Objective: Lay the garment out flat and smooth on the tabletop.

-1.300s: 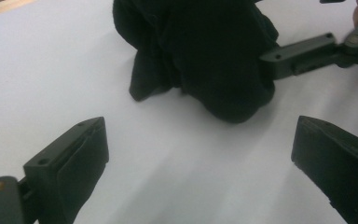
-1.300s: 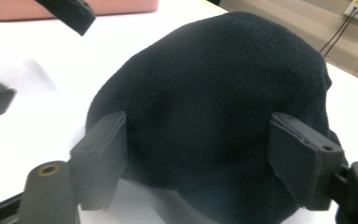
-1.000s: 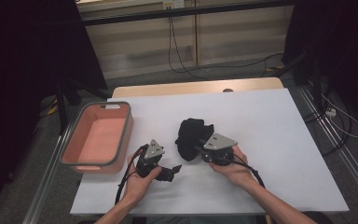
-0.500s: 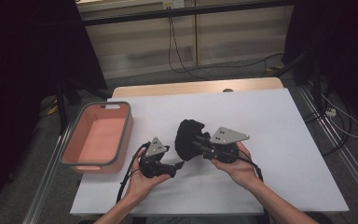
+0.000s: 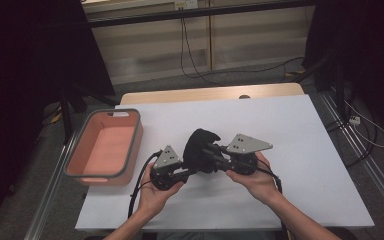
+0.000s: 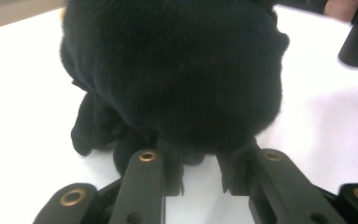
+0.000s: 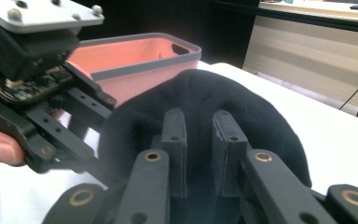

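Two hand-held grippers meet on a crumpled black cloth bundle (image 5: 198,150) near the middle of the white table (image 5: 300,150). The right gripper (image 5: 211,151) grasps its fabric; the left gripper (image 5: 189,172) has just been closing on the near lower edge, which sits between its jaws. Likely next: carrying it left to the salmon plastic bin (image 5: 105,145). Both forearms reach in from the near edge, palms up.

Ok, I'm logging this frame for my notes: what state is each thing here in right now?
Black cloth: bunched in a rounded heap on the table, gripped from both sides.
Left gripper: jaws have just been closing, pinching the cloth's lower edge.
Right gripper: jaws nearly closed, set into a fold of the cloth.
Pink bin: upright, empty.
White table: bare around the cloth.
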### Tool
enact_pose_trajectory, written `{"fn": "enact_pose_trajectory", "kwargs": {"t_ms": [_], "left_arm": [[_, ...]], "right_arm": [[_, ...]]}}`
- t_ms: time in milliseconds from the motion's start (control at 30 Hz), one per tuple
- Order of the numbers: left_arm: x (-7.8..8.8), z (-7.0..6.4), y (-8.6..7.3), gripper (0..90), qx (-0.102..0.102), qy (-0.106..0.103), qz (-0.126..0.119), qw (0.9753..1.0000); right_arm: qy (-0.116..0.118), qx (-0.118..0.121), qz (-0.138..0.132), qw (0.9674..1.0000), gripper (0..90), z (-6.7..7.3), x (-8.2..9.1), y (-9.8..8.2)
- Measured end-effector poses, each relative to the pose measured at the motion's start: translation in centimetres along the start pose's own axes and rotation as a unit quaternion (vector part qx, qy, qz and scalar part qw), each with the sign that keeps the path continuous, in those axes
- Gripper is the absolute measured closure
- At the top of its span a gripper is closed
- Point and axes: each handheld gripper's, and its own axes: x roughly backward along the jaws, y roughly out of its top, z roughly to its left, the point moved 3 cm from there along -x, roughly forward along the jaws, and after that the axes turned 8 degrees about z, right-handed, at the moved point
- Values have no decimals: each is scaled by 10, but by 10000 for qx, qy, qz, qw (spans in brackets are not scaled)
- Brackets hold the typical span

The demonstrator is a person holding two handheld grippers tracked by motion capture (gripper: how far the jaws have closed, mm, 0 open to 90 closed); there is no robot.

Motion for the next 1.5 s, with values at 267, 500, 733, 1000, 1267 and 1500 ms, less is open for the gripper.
{"fn": "enact_pose_trajectory", "kwargs": {"t_ms": [267,500,733,1000,1267,1500], "left_arm": [[24,-2,7,756,41,-90,-226,9997],[-1,13,6,749,214,-35,96,9997],[-27,43,23,752,383,337,79,9987],[-45,68,27,766,551,575,256,9965],[-60,88,14,765,503,1006,605,9918],[-69,100,3,766,565,1183,863,9876]], "right_arm": [[86,-219,-236,9994,711,4,8,9],[-103,-260,170,9995,738,-12,-11,-8],[-526,-494,318,9969,781,-47,-31,-14],[-697,-638,361,9949,720,-66,-34,-25],[-793,-487,784,9926,507,-59,-41,-35],[-317,-232,1188,9921,425,-47,-54,-45]]}}
